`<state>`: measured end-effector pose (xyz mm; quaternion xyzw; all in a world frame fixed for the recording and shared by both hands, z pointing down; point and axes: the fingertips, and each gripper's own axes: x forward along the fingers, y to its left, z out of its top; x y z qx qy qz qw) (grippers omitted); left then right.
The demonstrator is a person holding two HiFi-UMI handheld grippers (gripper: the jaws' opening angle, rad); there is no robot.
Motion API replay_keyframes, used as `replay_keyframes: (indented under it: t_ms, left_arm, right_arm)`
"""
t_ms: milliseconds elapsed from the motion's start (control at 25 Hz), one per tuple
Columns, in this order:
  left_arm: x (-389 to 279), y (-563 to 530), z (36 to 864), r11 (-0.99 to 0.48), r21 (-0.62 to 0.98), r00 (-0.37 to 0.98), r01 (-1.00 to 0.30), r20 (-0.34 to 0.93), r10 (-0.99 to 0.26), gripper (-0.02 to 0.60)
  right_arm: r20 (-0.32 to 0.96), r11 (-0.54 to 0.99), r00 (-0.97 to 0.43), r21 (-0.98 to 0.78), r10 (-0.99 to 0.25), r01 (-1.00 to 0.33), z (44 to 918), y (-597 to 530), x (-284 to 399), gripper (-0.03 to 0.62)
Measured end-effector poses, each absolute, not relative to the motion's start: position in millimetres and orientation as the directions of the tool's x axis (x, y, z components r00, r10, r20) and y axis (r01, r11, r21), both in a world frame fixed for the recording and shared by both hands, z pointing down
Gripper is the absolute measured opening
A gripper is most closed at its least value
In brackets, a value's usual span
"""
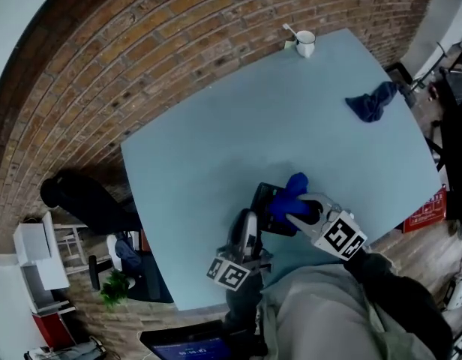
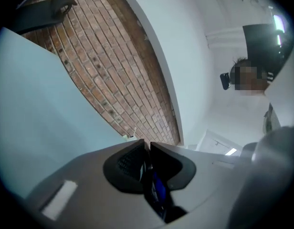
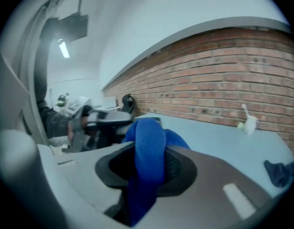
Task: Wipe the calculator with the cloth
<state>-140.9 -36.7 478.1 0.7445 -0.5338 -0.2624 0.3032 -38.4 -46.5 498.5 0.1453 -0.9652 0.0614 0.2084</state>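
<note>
The calculator [image 1: 264,199] is seen in the head view as a flat black slab over the near part of the light blue tabletop [image 1: 238,126], with one end covered by the bright blue cloth [image 1: 291,193]. Its keys and display cannot be made out, and whether it rests on the surface or is raised off it cannot be told. Its near edge is met by the left tool [image 2: 148,150], whose jaws are shown in the left gripper view standing almost together on a thin dark edge, with a sliver of blue beside it. In the right gripper view the cloth is shown as a thick rolled fold pinched between the partly closed jaws of the right tool [image 3: 148,162], bulging above them and hanging below. A second, darker blue cloth [image 1: 373,101] and a white mug [image 1: 306,43] holding a spoon are seen far across the tabletop in the head view, well apart from the calculator. Only in the left gripper view is a person [image 2: 254,75] found, against a white wall beside the brick wall [image 2: 118,66].
</note>
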Motion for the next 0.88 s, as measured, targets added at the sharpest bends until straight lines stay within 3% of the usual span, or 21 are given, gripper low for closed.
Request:
replay_keyframes:
  t_ms: [120,280,360,560,640,880]
  left_arm:
    - [-137,-22,455,-0.262,0.726,0.259,-0.636,-0.119,-0.959,0.041]
    - [-127,-13,434,-0.256,0.685,0.230,-0.682,-0.131,-0.964,0.041]
    - [-119,-7,424,-0.289,0.653,0.256,-0.700,-0.148,-0.955,0.041]
    - [-106,14,401,-0.342,0.589,0.284,-0.732,-0.192,-0.939,0.041]
    - [-98,19,397,-0.353,0.557,0.295,-0.752,-0.195,-0.936,0.041]
    - [-99,27,392,-0.336,0.473,0.283,-0.815,-0.181,-0.942,0.040]
  right_arm:
    - [0.390,0.915,-0.862,-0.102,-0.324,-0.391,479,-68,-25,0.110]
    - [0.425,0.982,-0.893,-0.037,-0.152,-0.184,459,17,-58,0.110]
    - [0.423,0.990,-0.897,0.007,-0.128,-0.139,454,38,-63,0.110]
    - [0.294,0.896,-0.876,-0.110,-0.383,-0.429,430,-39,-19,0.109]
    - [0.295,0.883,-0.868,-0.129,-0.400,-0.451,425,-48,-13,0.109]
    - [0.270,0.981,-0.954,-0.107,-0.130,-0.164,393,29,-63,0.091]
